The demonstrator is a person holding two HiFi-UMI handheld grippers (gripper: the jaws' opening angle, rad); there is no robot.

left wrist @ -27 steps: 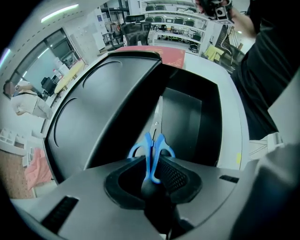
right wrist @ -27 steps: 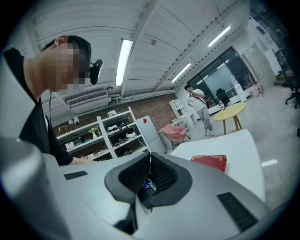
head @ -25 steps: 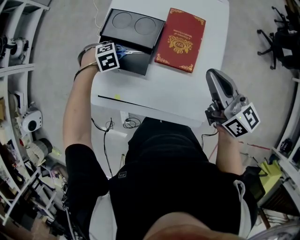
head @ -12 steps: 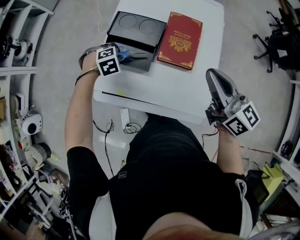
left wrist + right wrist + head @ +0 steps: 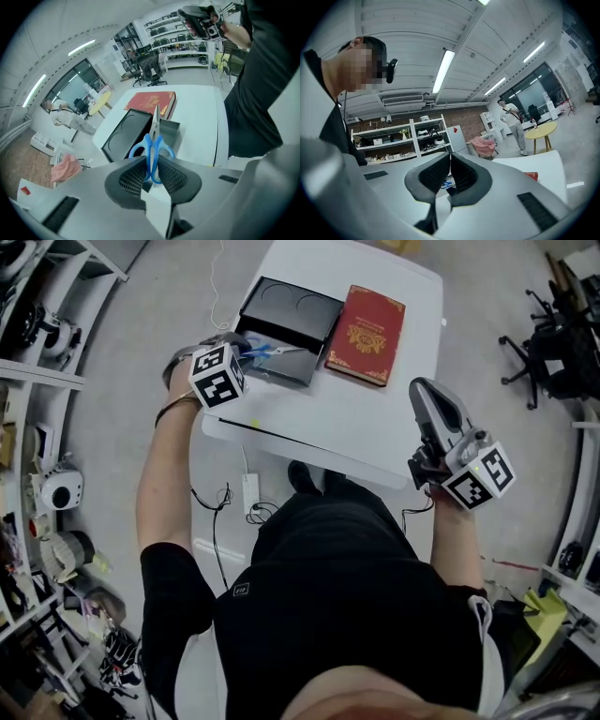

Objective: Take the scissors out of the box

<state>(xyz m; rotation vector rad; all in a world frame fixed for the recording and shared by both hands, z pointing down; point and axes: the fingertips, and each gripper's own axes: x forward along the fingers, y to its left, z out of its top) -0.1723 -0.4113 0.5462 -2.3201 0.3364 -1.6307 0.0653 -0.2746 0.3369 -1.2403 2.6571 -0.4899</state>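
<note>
Over the black box (image 5: 292, 304) at the table's (image 5: 375, 423) far-left corner, left gripper (image 5: 152, 165) pinches the light, stiff scissors (image 5: 154, 133) by their probably slick blue handle loops, right gripper (image 5: 450, 171) pressed together, empty.

**Blue-handled scissors gripped over an open black box**

The scissors (image 5: 152, 140) have blue loop handles and shut silver blades. The left gripper (image 5: 151, 169) clamps its jaws on the handles, so the blades point away from it, out over the box's grey open compartment. Whether they touch the box cannot be told. The box (image 5: 291, 304) is black, with two round hollows in its dark panel, and sits at the desk's far left corner.
</note>
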